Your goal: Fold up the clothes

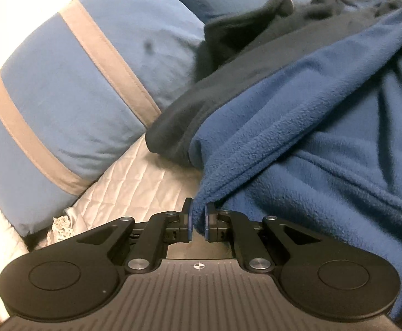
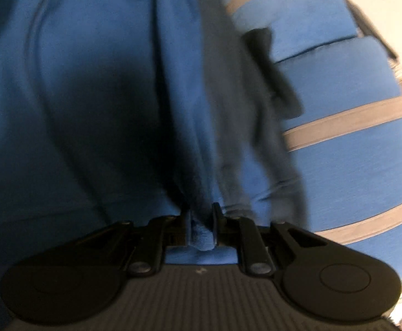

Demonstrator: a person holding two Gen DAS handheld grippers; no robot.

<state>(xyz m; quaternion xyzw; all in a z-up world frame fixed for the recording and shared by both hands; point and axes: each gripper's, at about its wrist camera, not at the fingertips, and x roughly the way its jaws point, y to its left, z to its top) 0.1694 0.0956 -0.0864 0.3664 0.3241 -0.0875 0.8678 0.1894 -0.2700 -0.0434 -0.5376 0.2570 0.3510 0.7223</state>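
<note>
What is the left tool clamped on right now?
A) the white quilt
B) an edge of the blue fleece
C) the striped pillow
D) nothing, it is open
B: in the left wrist view the left tool is shut on a pinched edge of the blue fleece, while the striped pillow and the quilt lie apart from it.

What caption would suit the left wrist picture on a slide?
Left gripper pinching the edge of a blue fleece garment beside a blue pillow with grey stripes.
</note>
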